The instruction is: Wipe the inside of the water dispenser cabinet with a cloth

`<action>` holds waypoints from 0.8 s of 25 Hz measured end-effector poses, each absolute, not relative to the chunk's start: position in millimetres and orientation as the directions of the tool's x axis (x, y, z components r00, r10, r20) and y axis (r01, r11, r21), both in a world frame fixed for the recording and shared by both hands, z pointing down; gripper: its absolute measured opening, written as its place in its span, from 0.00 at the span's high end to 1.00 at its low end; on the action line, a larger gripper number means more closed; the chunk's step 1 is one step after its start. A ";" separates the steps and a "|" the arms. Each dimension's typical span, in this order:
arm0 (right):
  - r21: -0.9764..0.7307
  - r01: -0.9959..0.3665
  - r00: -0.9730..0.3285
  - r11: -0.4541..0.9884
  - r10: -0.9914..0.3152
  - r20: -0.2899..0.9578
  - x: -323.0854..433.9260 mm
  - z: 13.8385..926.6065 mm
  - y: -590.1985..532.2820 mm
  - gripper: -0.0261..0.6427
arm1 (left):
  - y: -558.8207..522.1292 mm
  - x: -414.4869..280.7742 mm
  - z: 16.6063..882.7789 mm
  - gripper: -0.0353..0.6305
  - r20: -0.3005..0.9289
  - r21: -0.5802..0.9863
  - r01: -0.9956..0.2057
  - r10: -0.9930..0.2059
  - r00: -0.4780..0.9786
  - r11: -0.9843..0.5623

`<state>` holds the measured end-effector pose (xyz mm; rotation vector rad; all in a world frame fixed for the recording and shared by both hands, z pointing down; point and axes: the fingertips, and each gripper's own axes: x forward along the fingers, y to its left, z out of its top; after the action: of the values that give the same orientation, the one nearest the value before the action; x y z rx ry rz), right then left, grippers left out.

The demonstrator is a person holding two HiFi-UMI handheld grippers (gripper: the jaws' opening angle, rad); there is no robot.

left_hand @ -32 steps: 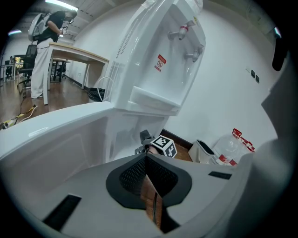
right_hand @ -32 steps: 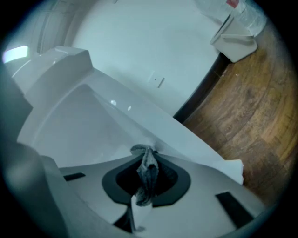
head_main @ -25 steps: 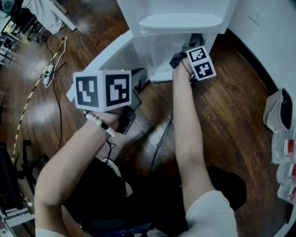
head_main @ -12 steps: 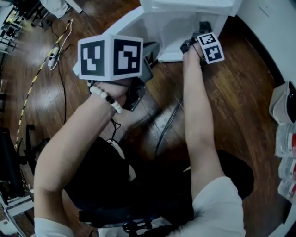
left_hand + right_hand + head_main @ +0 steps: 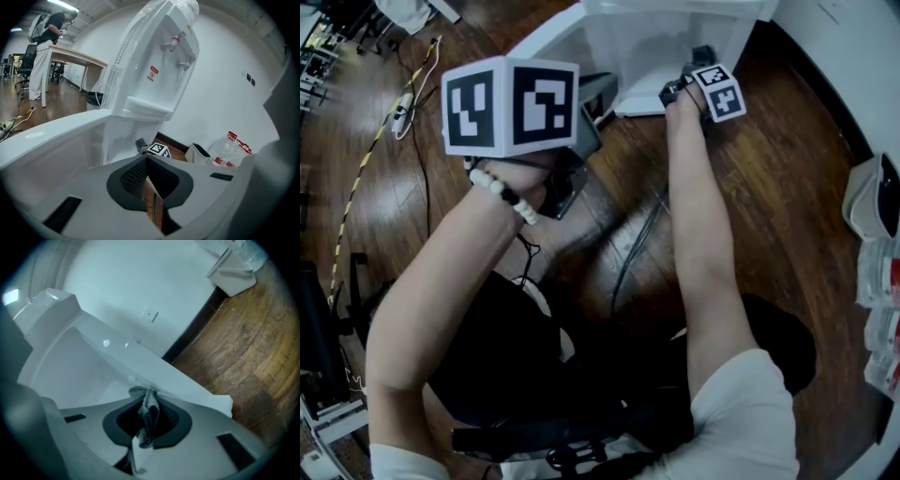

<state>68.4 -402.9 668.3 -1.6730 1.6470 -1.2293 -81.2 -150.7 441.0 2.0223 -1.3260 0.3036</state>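
Two grippers here: right gripper point(image 5: 147, 401) pinches the single grey cloth point(image 5: 149, 420) at the one water dispenser cabinet point(image 5: 89, 366); left gripper point(image 5: 146, 161) jaws together. One red sticker point(image 5: 153, 72), unreadable.

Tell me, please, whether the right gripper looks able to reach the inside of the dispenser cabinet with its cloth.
Probably yes: the door stands open, the right gripper sits at the cabinet opening with the cloth clamped, and nothing visible blocks it.
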 end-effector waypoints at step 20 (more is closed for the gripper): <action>-0.695 -0.681 -0.163 0.232 -0.973 -0.164 76.0 501.9 -381.8 0.90 | -146.3 -82.8 440.2 0.97 0.532 0.442 -0.865 -0.706 0.467 -0.239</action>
<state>76.0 -381.8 501.9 -1.5140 1.9179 -0.6373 -82.8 -146.3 440.2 2.0123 -1.3018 0.2880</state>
